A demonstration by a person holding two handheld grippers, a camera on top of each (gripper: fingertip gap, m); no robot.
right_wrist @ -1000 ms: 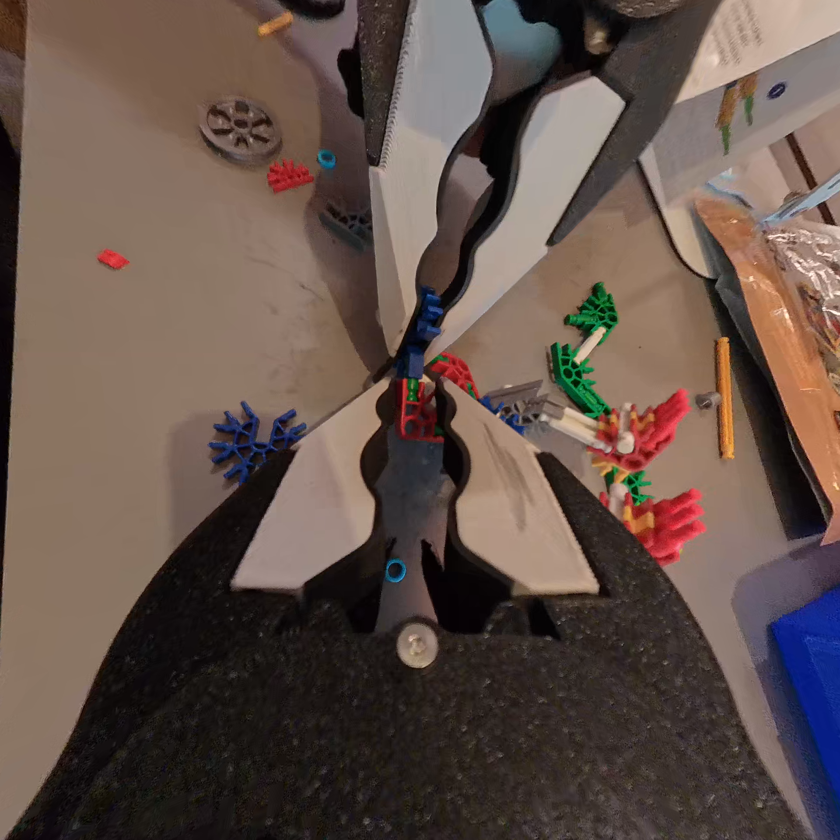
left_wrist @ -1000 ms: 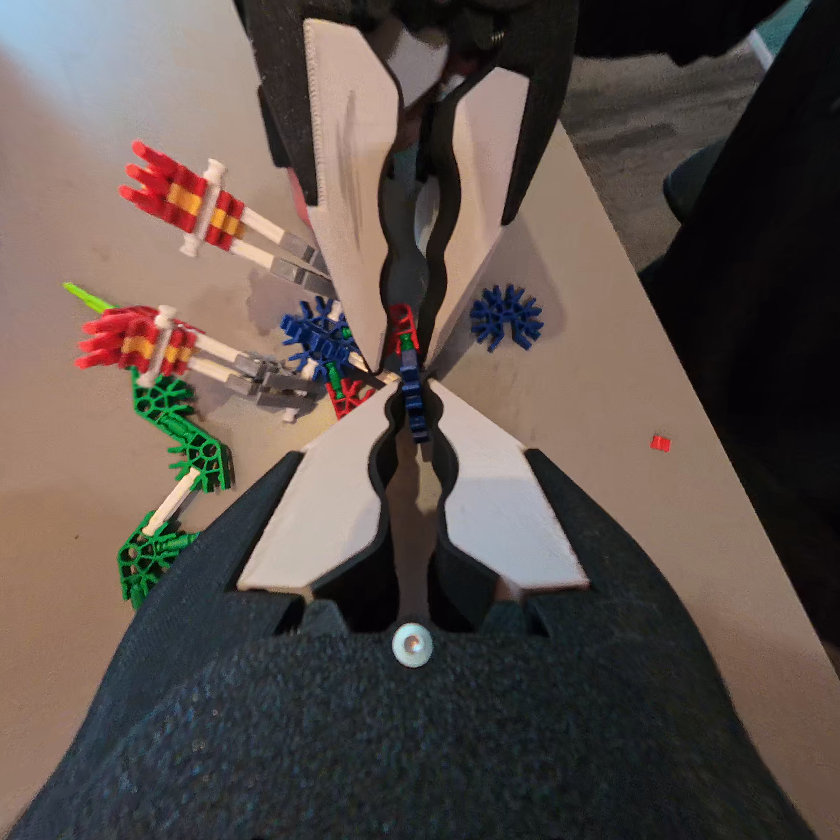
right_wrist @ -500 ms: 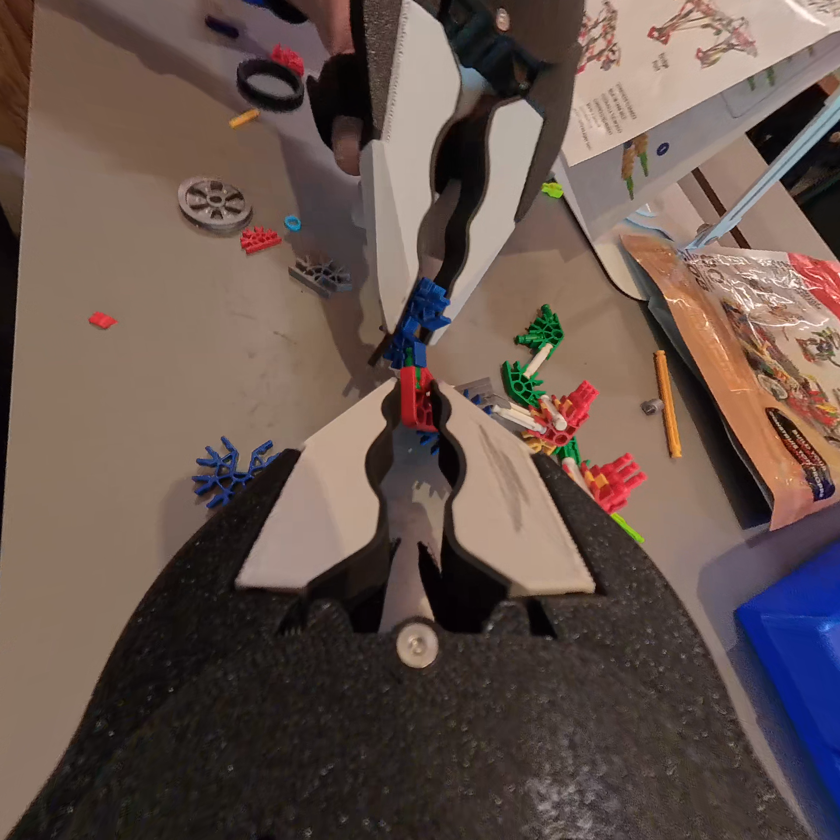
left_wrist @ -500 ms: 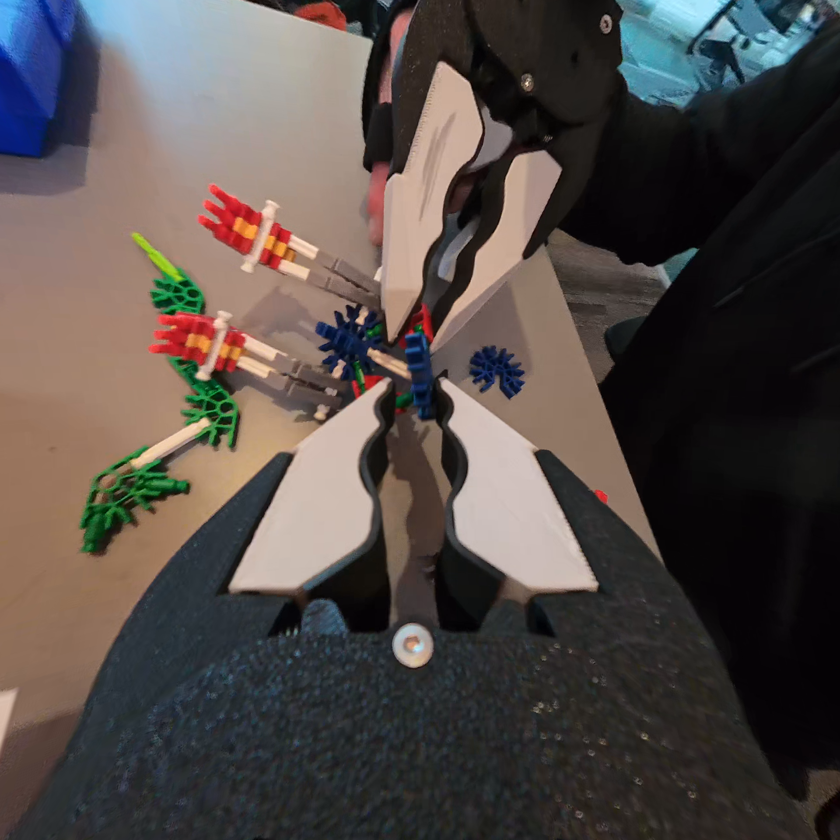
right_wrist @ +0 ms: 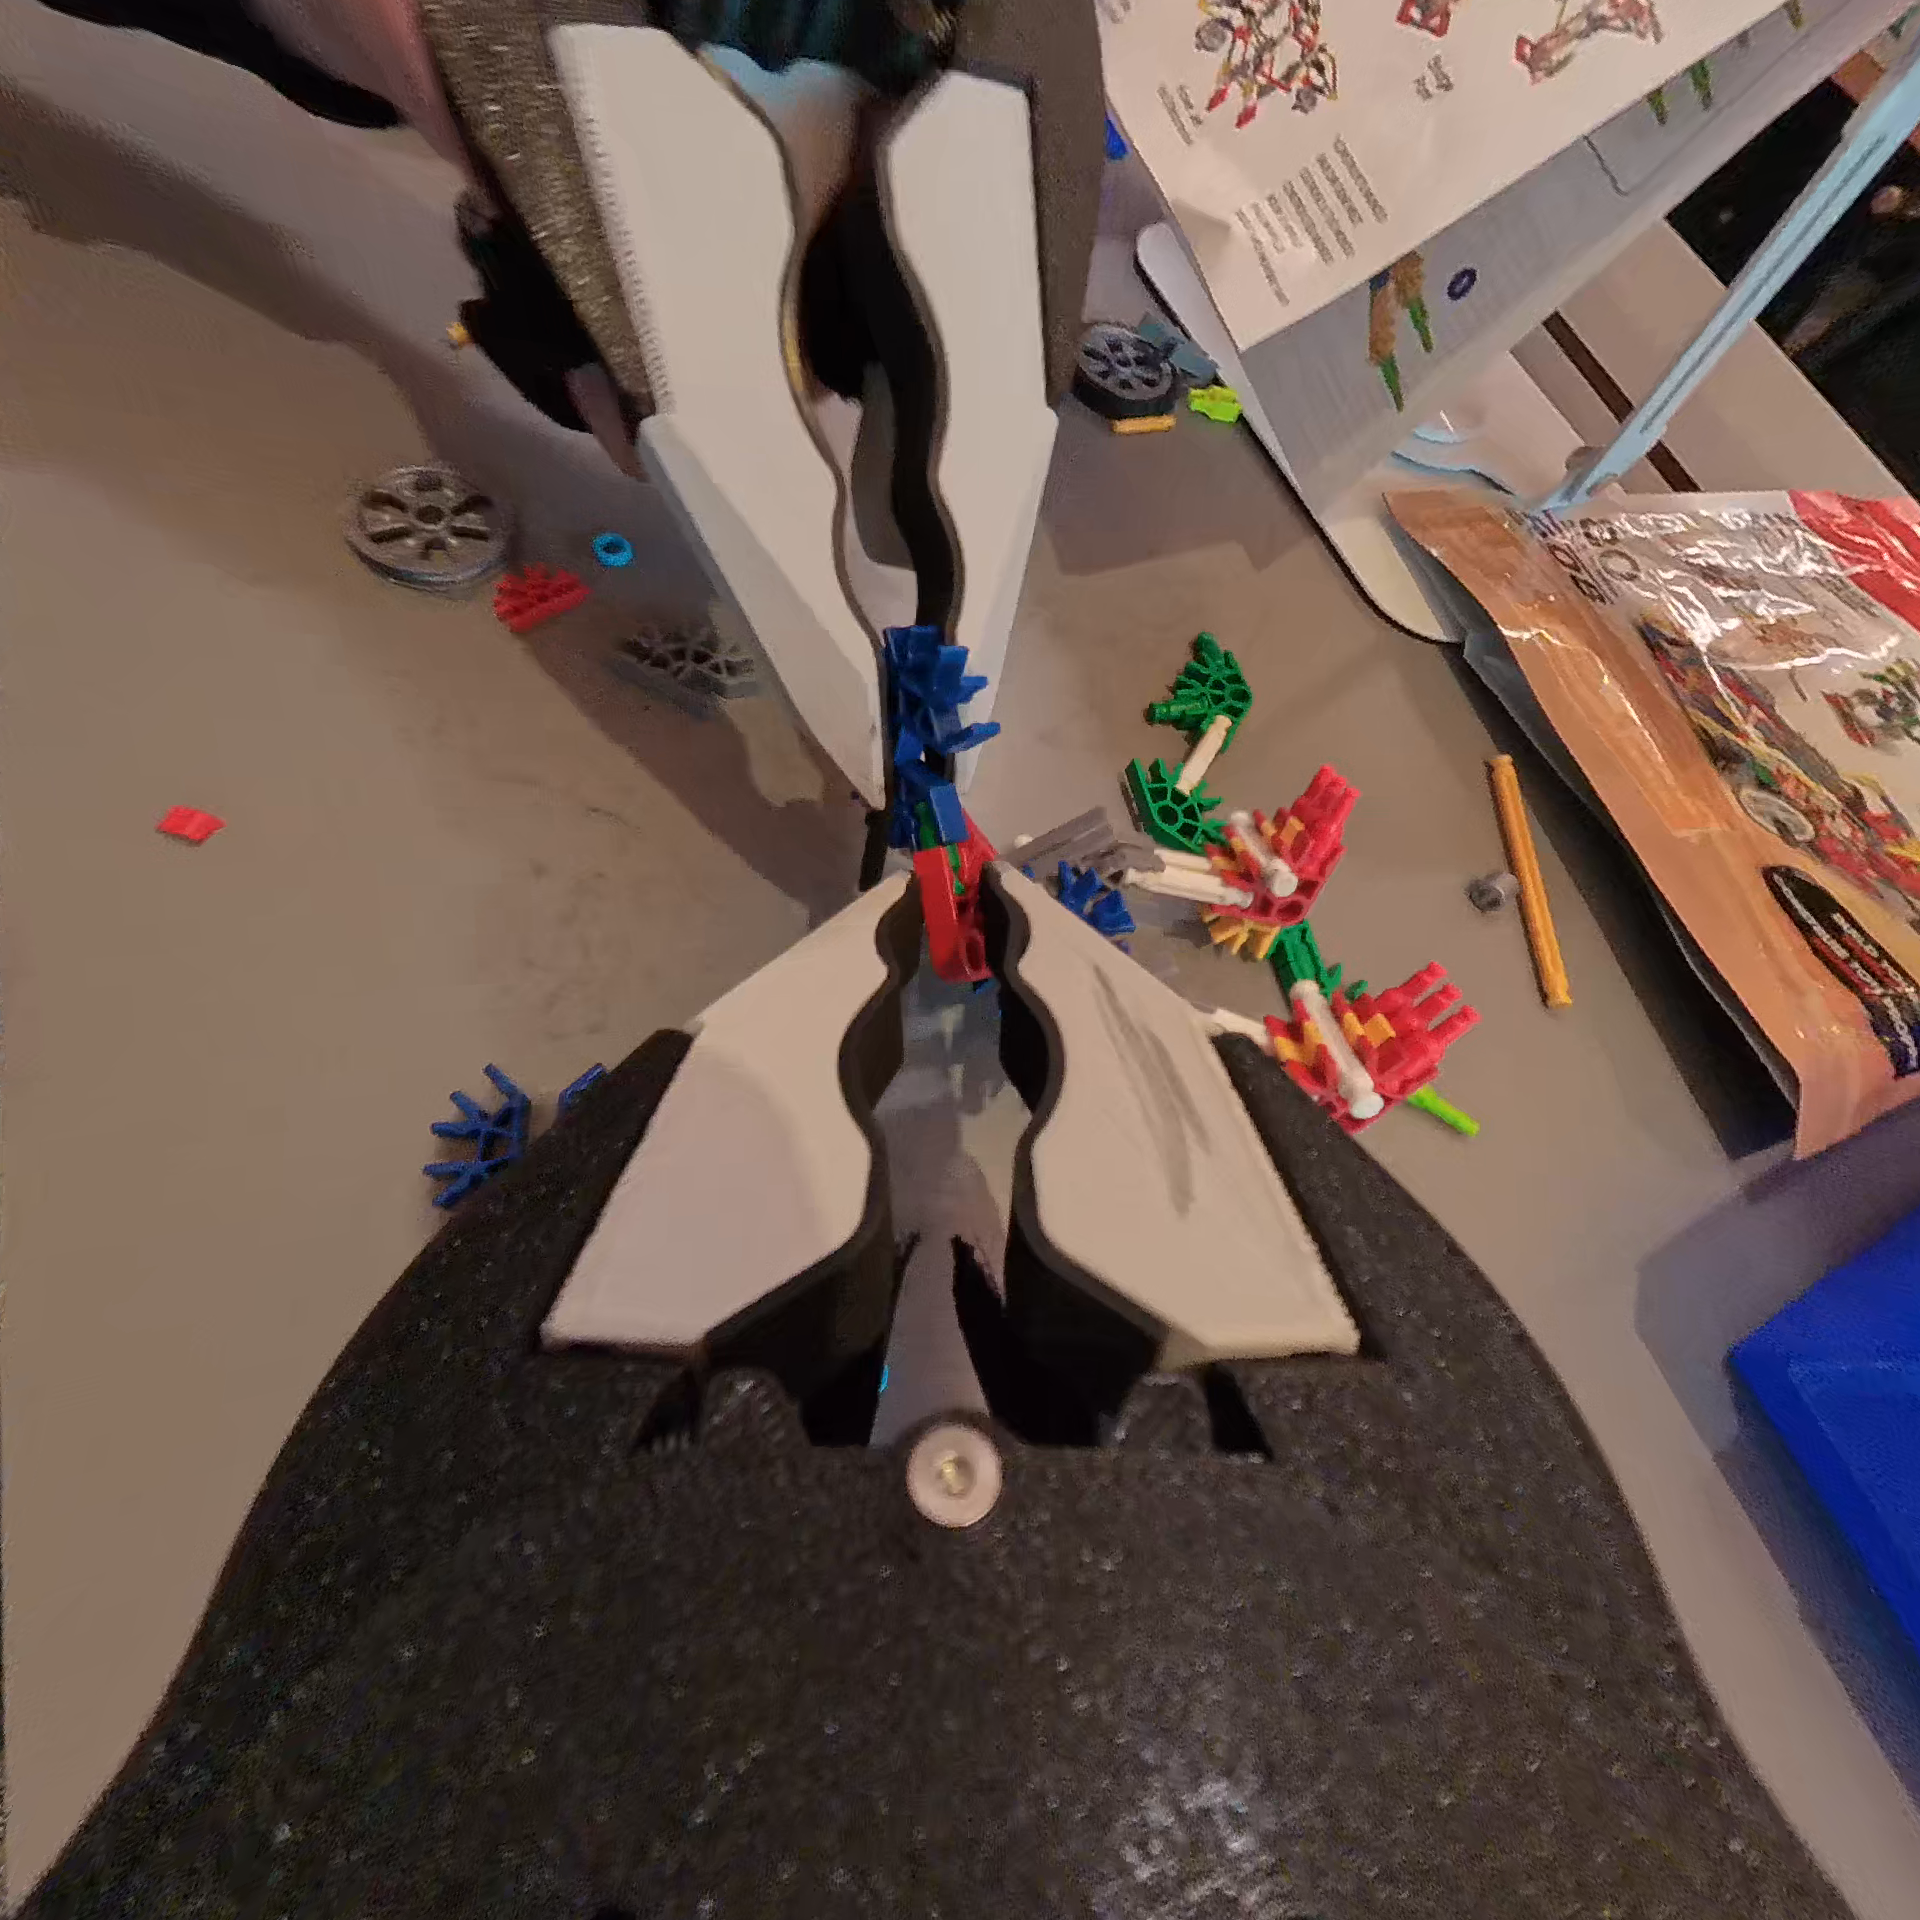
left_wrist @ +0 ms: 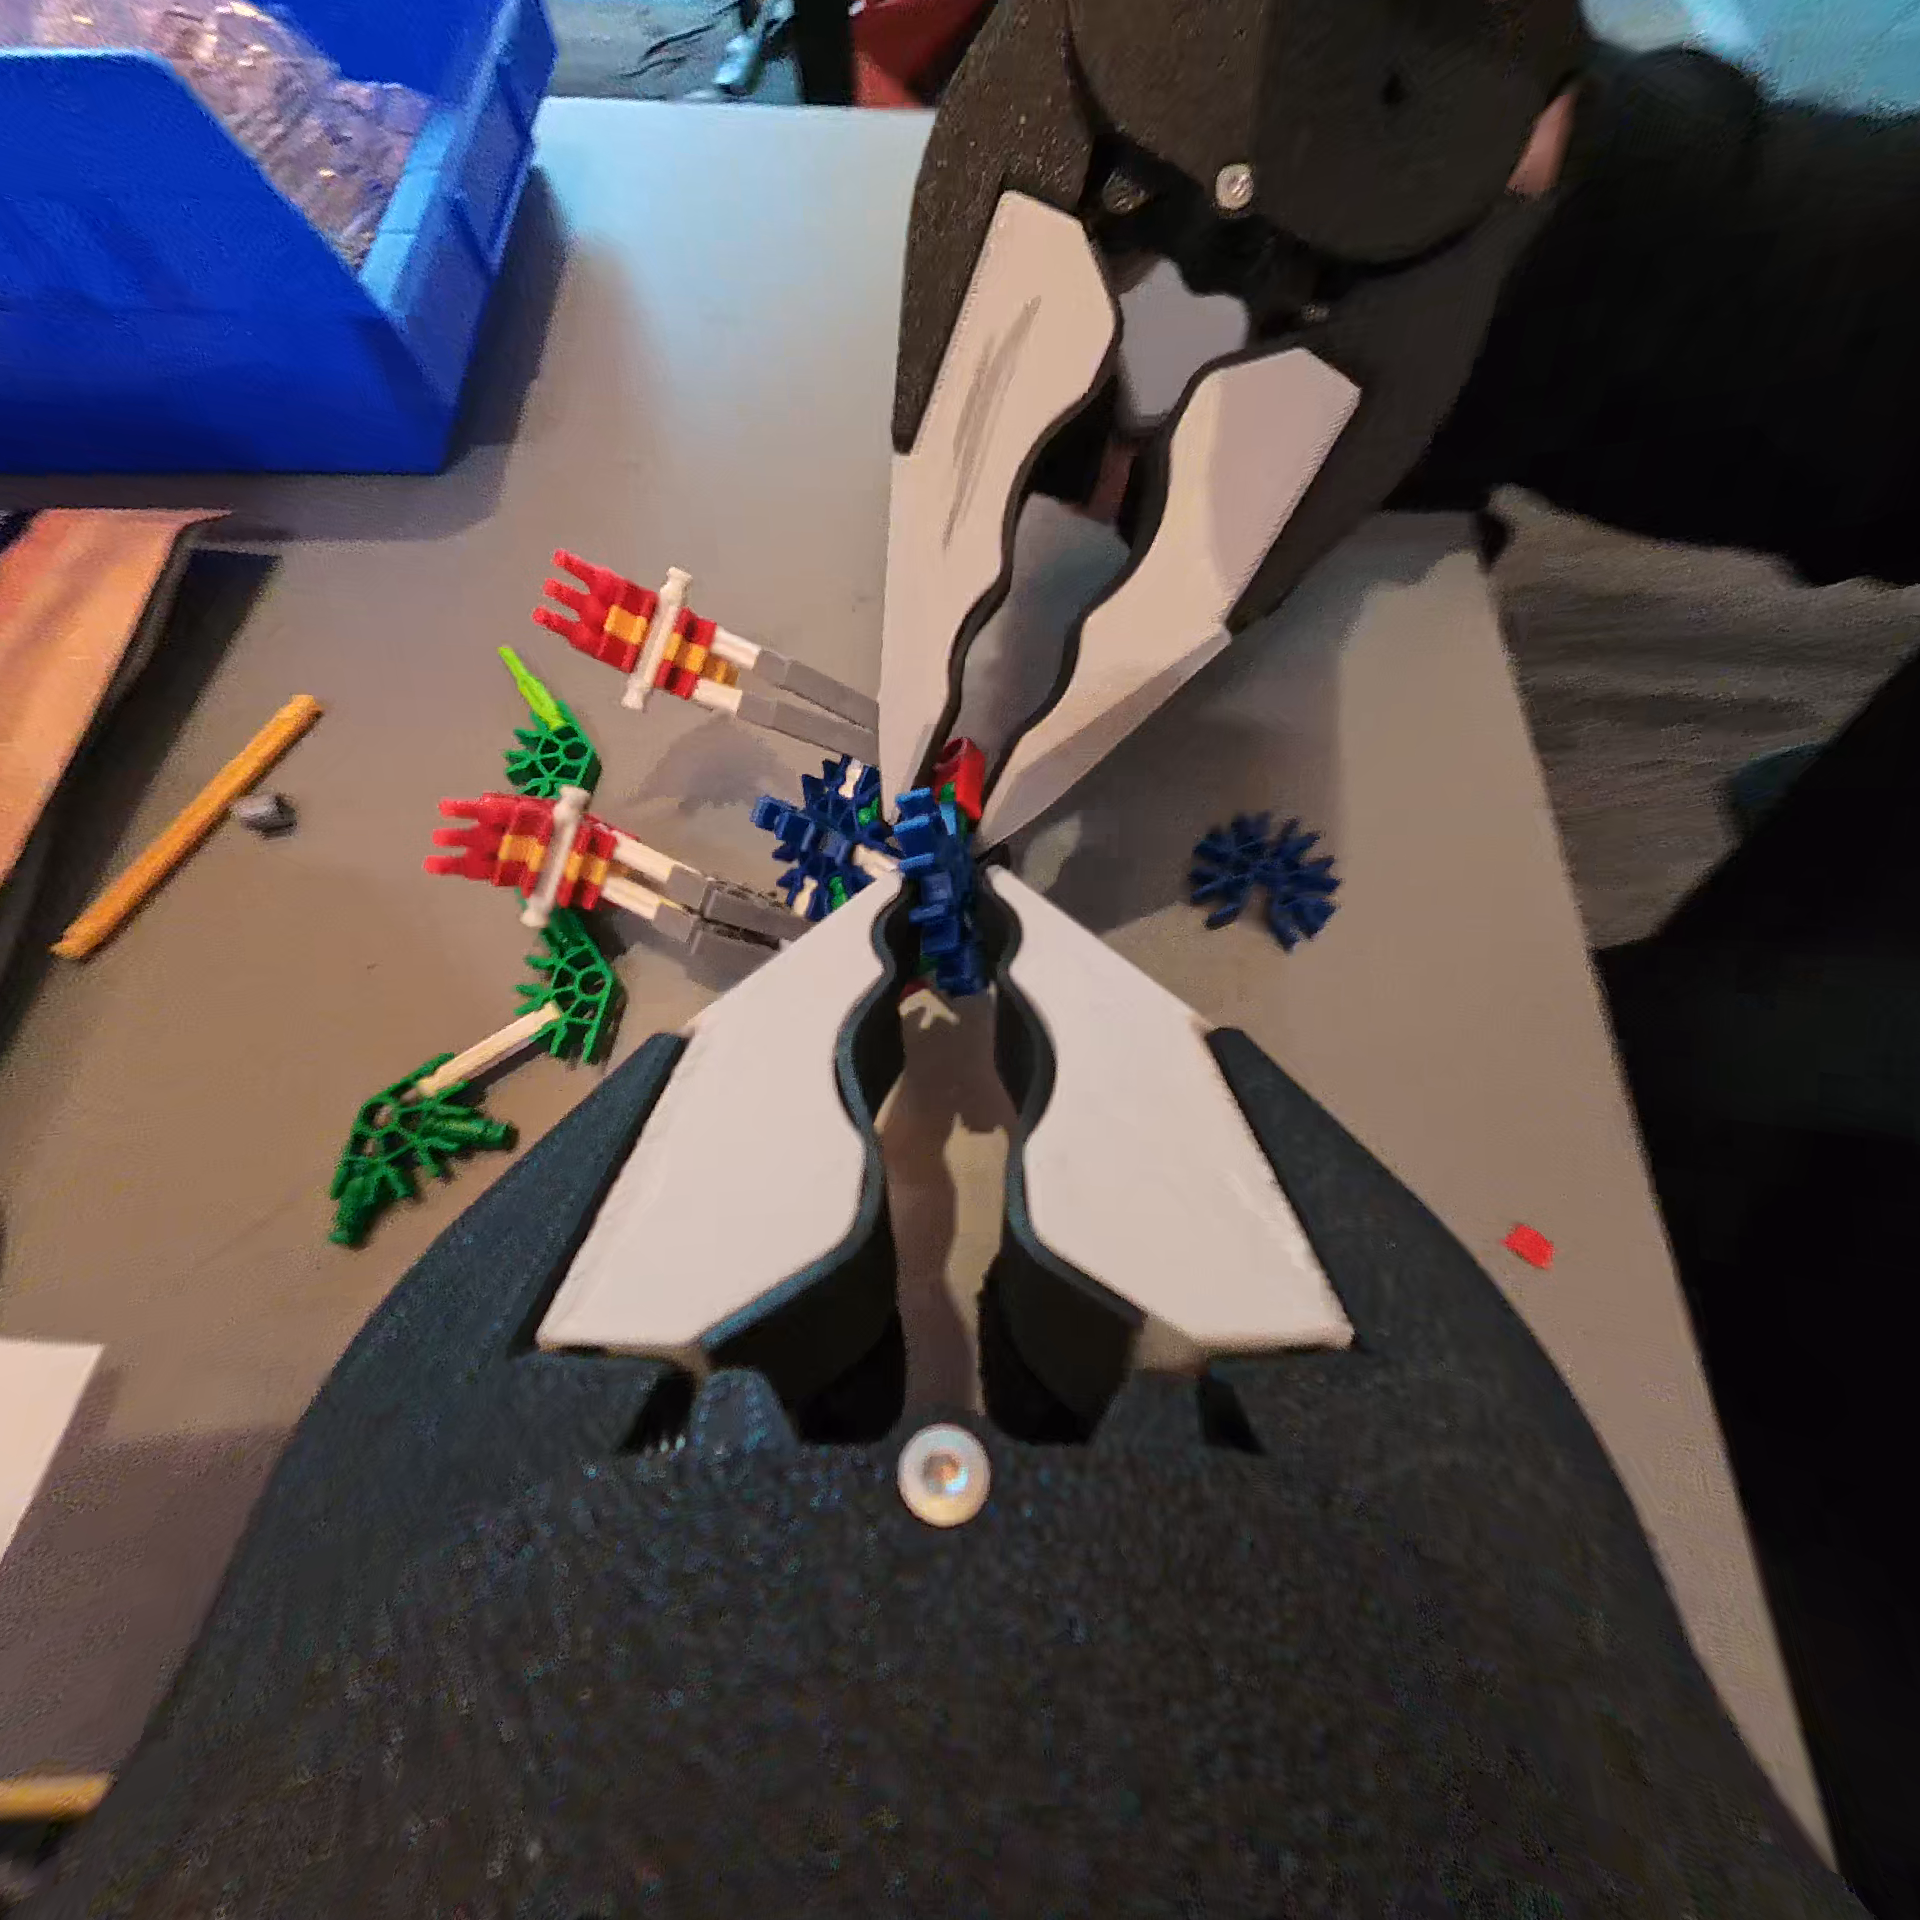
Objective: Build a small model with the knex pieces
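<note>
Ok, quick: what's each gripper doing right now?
Left gripper: shut on the blue connector.
Right gripper: shut on the red connector, which joins the blue one.

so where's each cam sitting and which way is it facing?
Left wrist view: on the left gripper, looking along its fingers at a blue connector they pinch; right gripper opposite.
Right wrist view: on the right gripper, facing back, pinching a red connector.
Shared: both grippers, the toy model and the table.
</note>
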